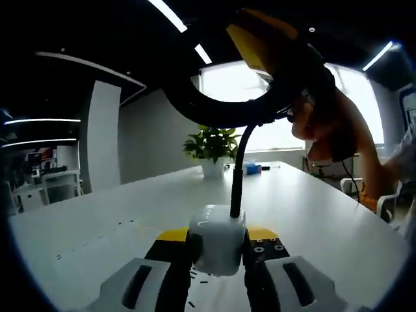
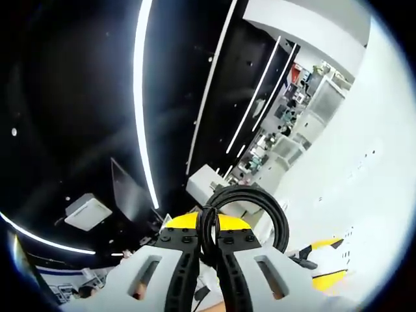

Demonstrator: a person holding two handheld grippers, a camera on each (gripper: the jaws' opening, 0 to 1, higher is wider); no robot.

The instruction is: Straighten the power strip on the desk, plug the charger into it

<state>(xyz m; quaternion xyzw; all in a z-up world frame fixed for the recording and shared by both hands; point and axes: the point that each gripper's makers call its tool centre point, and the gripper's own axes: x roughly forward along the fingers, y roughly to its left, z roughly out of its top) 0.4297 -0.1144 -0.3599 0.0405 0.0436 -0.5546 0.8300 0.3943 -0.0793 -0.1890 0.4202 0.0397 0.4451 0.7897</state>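
**Charger in the left gripper, cable in the right**

In the left gripper view the left gripper [image 1: 218, 250] is clamped on a white charger [image 1: 217, 247], its two jaws pressing against the block's sides. The charger sits low over the white desk [image 1: 312, 214], though whether it touches the surface cannot be told. A black cable [image 1: 237, 172] rises from the top of the charger, curves up and swings into a wide loop high in the view. At the top of that loop sits the other gripper, dark with a yellow face [image 1: 250, 45], with a person's hand [image 1: 331, 123] behind it at the right edge.

Further back on the desk stands a potted plant [image 1: 212, 148] in a white pot — beside it a small blue object [image 1: 251, 169] too small to identify. Bright windows [image 1: 237, 81] lie behind the plant, a grey wall to the left of them, and white chairs [image 1: 49, 185] stand at the far left.

The right gripper view is rolled steeply, looking toward a dark ceiling with long light strips [image 2: 140, 97]. The right gripper [image 2: 207, 250] is closed on the black cable [image 2: 250, 195] — the jaws nearly meet with the cord pinched between them, and a coil of it arcs just above the jaw tips. The white desk surface [image 2: 383, 162] fills the right side of this view, and the yellow-tipped left gripper [image 2: 322, 263] shows at the lower right.
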